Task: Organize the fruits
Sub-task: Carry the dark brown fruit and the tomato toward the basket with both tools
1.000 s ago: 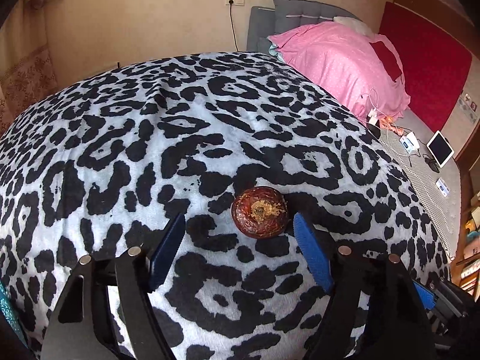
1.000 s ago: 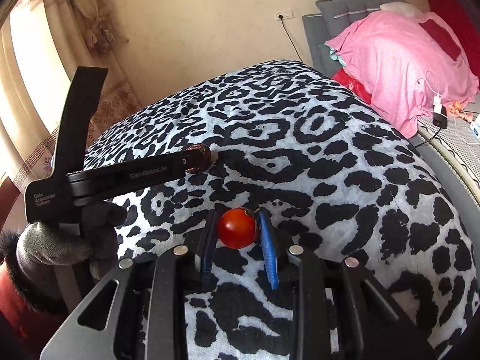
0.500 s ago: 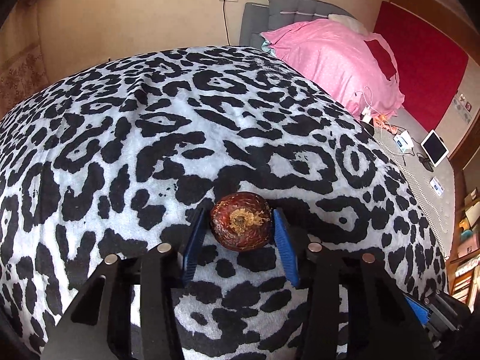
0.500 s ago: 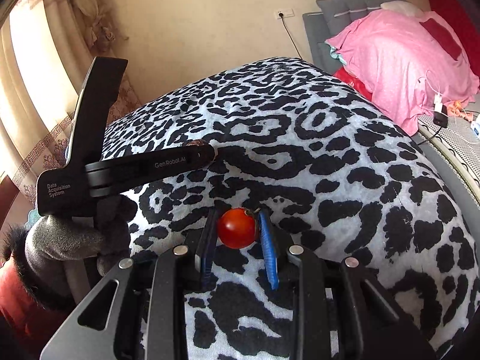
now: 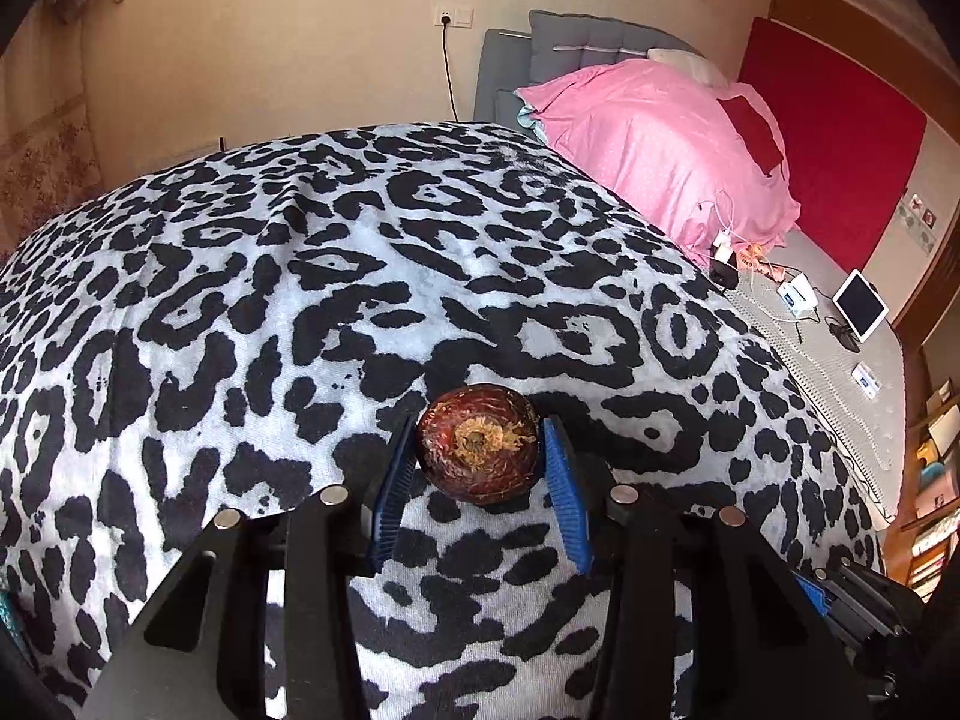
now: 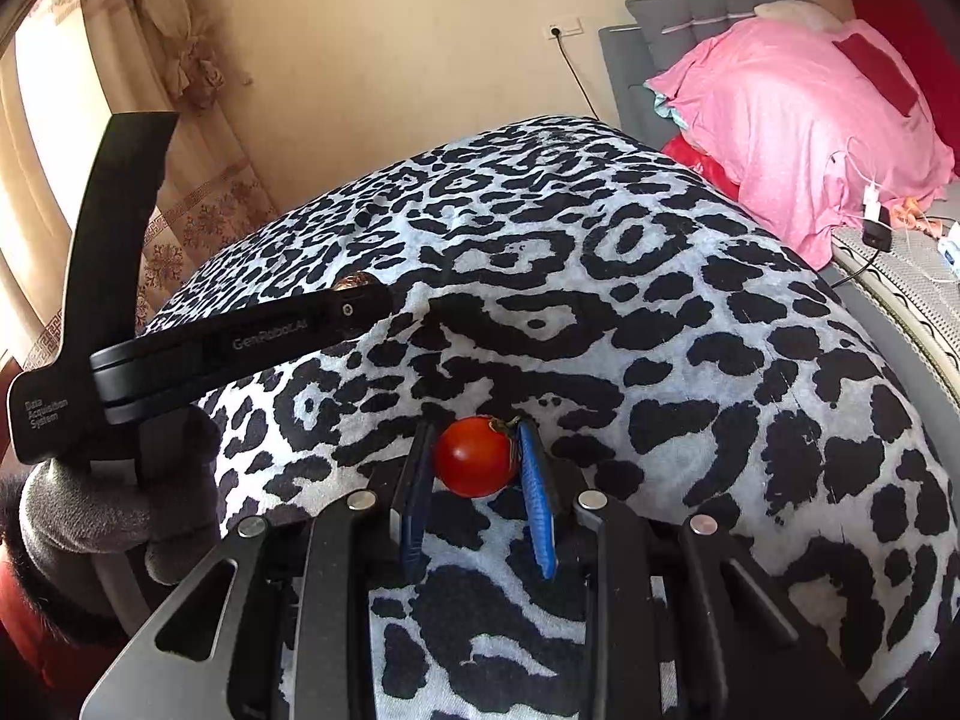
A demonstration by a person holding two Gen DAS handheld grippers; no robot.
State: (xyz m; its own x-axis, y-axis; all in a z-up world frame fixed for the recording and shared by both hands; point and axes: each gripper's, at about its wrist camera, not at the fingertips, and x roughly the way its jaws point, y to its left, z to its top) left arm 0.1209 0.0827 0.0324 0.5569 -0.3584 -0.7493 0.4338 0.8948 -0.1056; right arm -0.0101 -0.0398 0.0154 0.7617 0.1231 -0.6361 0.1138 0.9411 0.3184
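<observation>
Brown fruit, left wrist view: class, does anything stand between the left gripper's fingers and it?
Nothing visible. The brown fruit sits directly between the left gripper's blue pads, which appear to press on both its sides above the spotted blanket.

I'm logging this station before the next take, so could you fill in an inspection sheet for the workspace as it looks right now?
Surface: black-and-white leopard-print blanket, domed, slightly rumpled.
Job's things: dark brown fruit and red tomato, each between gripper pads; no bowl or tray seen.
Clutter: nothing seen on the blanket.
Grippers: left gripper shut on the brown fruit; right gripper shut on the tomato; a gloved hand holds the left one.
Cables: black cord from the wall socket; chargers and white wires on the bed.
Surroundings: pink pillow, grey headboard, tablet, curtain.
</observation>
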